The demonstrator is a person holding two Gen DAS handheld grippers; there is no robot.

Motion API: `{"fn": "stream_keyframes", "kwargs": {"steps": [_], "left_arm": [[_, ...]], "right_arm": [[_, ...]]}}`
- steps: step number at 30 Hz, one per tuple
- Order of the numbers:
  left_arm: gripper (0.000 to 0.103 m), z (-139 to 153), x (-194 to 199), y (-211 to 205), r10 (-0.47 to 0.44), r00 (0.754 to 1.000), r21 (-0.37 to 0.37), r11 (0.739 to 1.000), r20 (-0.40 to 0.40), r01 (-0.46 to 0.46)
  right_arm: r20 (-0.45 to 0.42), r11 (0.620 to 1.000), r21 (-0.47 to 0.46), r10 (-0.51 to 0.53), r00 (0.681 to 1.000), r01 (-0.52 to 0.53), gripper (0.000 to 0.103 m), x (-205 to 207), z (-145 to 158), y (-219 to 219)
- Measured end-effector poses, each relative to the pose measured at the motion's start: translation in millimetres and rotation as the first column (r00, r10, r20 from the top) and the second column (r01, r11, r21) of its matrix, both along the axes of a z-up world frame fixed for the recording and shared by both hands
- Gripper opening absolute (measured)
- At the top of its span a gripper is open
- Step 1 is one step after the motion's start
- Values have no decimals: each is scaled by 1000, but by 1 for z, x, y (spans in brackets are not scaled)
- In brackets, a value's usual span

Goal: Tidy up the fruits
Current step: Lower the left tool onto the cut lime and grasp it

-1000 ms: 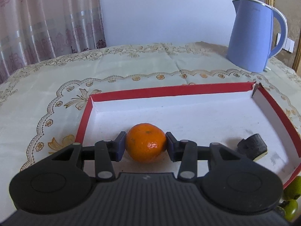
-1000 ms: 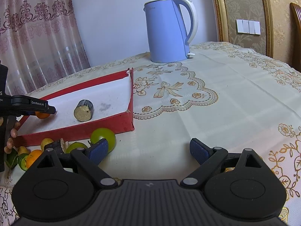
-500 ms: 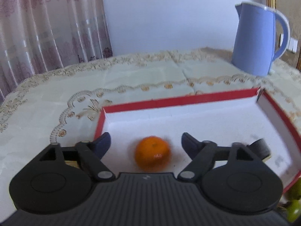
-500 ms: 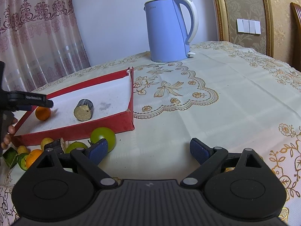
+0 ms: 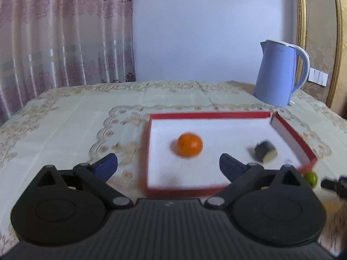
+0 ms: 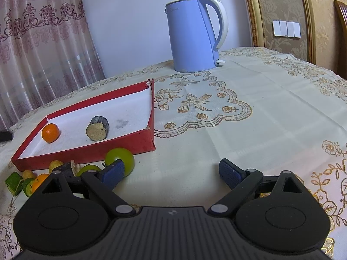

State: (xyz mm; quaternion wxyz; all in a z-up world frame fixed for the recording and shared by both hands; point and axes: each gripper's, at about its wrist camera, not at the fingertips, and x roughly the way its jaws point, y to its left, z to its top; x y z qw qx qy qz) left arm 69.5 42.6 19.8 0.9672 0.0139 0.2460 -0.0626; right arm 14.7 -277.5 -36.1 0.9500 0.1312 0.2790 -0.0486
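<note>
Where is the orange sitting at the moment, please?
The orange lies inside the red tray, at its left end in the right wrist view, apart from the dark cylinder to its right.

An orange (image 5: pixel 190 144) rests inside the red tray (image 5: pixel 208 115), loose fruits (image 6: pixel 120 158) outside.

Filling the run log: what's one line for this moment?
left hand-held gripper: open | orange: in red tray | right hand-held gripper: open | green fruit: outside tray
</note>
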Motion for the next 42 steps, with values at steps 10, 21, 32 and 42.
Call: {"fn": "stream_keyframes", "kwargs": {"steps": [10,21,32,42], "left_arm": [[94,-29,-38,-1,-16,1000,105,994,-6,17],[84,-43,-27,3,-39,996,104,993,-78,47],[85,-49,-18,5,-43,996,112,992,-78,52],[77,-55,-7,1,-35,992,102,994,-117,47]], "right_arm": [[-7,1000,-8,4,1000,-4,96,1,0,2],[-8,1000,-8,4,1000,-5,96,1,0,2],[-10,1000,-11,5,1000,-5,96,1,0,1],[-13,1000,-15,6,1000,-6,97,1,0,2]]}}
